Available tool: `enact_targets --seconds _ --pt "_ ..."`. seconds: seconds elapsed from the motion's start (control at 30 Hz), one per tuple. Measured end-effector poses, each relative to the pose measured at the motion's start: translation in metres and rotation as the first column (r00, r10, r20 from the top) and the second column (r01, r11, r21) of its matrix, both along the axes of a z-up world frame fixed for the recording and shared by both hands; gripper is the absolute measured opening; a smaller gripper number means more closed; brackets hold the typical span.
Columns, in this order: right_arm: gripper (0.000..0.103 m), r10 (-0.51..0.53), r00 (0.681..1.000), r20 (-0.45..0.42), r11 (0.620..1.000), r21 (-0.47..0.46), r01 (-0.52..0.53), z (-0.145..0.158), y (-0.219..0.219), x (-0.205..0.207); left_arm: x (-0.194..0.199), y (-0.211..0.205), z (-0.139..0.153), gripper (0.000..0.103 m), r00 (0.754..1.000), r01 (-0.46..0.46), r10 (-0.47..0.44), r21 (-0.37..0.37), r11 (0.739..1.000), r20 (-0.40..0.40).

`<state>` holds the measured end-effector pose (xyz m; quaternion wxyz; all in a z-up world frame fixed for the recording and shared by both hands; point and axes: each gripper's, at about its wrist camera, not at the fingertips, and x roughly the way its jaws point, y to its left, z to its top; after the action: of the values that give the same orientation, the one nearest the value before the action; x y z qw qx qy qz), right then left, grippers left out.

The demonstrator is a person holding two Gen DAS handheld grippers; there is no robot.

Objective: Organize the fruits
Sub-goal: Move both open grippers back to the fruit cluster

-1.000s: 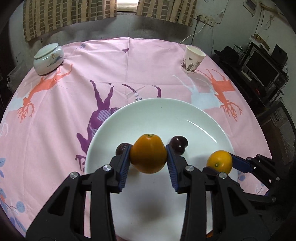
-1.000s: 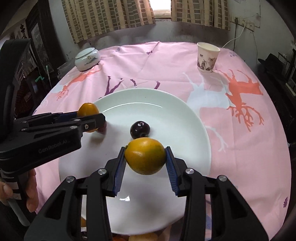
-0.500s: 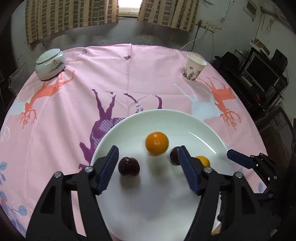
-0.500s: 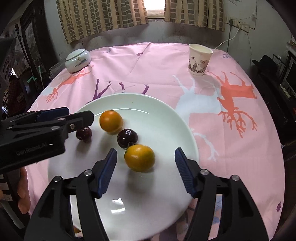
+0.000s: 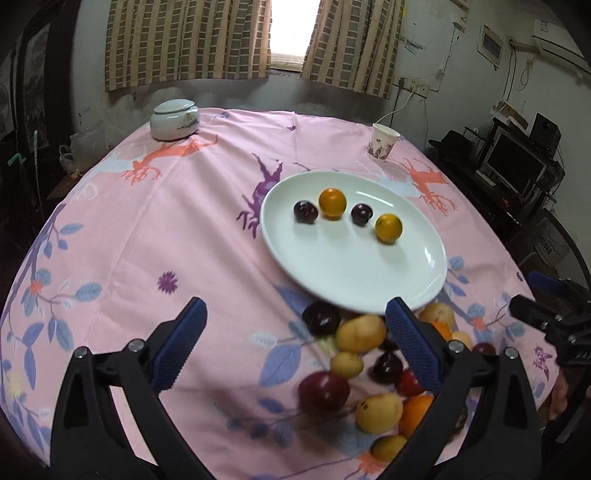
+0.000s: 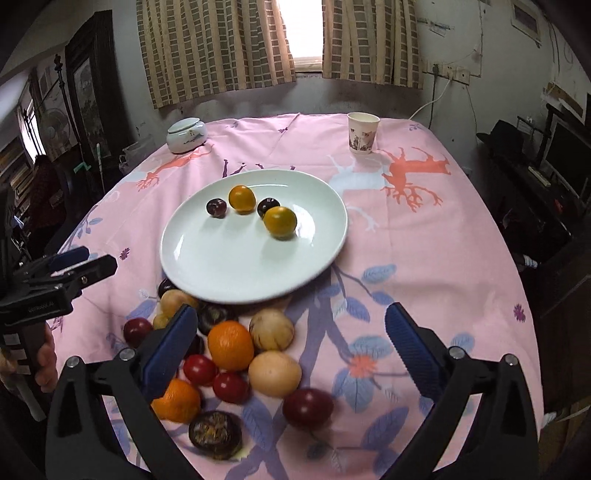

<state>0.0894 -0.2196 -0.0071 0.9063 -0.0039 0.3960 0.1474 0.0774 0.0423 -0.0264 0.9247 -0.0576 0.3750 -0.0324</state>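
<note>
White plate holds four fruits; both claws, left and right, gape wide, just opened and empty. Loose fruit pile near the table's front edge could roll off if nudged.

— What do we have on the desk that belongs to nobody's job?

— We see a pink cloth printed with deer, leaves and flowers covering it. At the far left sits a pale lidded jar, and at the far right a paper cup with a floral print, well apart from each other.

— And behind?

— We find checked curtains either side of a bright window, a wall socket with a white cord, and a dark monitor on cluttered shelving to the right.
</note>
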Motion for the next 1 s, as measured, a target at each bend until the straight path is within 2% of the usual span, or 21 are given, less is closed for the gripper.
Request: enact_targets --seconds 0.13,0.3,0.6,0.83,0.87,0.9,0.93,1.0 --pt "0.102 -0.073 0.997 -0.003 0.997 0.024 0.073 -0.014 -0.017 -0.033 -0.031 0.01 -0.023 0.099 0.998 -0.049 0.05 0.034 0.998 -0.025" --pt "0.102 -0.09 0.992 -0.09 0.996 0.007 0.091 -0.042 -0.015 -0.045 -0.046 0.013 -0.035 0.099 0.998 -0.037 0.039 0.039 0.999 -0.059" --pt "0.102 -0.092 0.994 -0.053 0.986 -0.143 0.084 -0.051 0.007 -0.05 -0.054 -0.004 -0.032 0.099 0.999 0.009 -0.005 0.065 0.998 -0.054" --pt "0.102 -0.106 0.992 -0.065 0.991 -0.086 0.1 -0.055 -0.003 -0.045 -0.052 -0.002 -0.035 0.099 0.997 0.01 -0.007 0.045 0.999 -0.071" --pt "0.1 -0.102 0.993 -0.062 0.992 -0.078 0.097 -0.056 -0.004 -0.045 -0.052 -0.001 -0.035 0.099 0.997 0.01 -0.007 0.044 0.999 -0.073" --pt "0.089 -0.102 0.993 -0.062 0.992 -0.074 0.097 -0.057 -0.004 -0.044 -0.051 -0.001 -0.036 0.099 0.997 0.009 -0.006 0.044 0.999 -0.075" --pt "0.073 -0.102 0.992 -0.072 0.993 -0.073 0.096 -0.06 -0.005 -0.042 -0.051 -0.001 -0.036 0.099 0.997 0.009 -0.006 0.045 0.999 -0.078" --pt "0.066 -0.103 0.988 -0.111 0.993 -0.066 0.096 -0.07 -0.006 -0.036 -0.05 0.0 -0.038 0.099 0.997 0.007 -0.003 0.047 0.999 -0.083"
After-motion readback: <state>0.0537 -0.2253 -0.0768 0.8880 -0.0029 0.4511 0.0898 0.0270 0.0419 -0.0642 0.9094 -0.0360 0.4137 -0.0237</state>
